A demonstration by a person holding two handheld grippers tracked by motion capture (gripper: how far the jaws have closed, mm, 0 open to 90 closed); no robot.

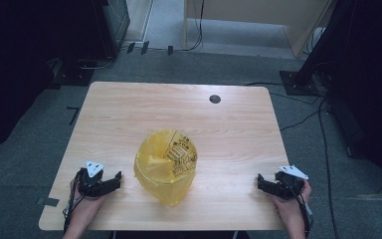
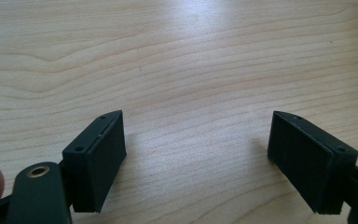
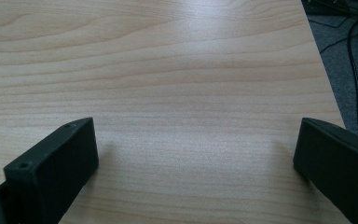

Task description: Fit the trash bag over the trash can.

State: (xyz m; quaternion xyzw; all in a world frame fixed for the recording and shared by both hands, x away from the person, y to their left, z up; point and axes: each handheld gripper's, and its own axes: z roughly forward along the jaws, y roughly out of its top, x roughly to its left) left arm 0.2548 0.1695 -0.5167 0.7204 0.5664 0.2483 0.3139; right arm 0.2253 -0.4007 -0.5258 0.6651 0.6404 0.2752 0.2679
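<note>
Yellow bag point(image 1: 165, 167) appears from above; gripper views show bare table point(image 2: 191, 70).

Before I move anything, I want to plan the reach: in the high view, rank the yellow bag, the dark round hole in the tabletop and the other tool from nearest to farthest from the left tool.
1. yellow bag, just to the right of the left tool, mid-table.
2. right tool, across the near edge, past the bag.
3. dark round hole, near the far edge, right of centre.
</note>
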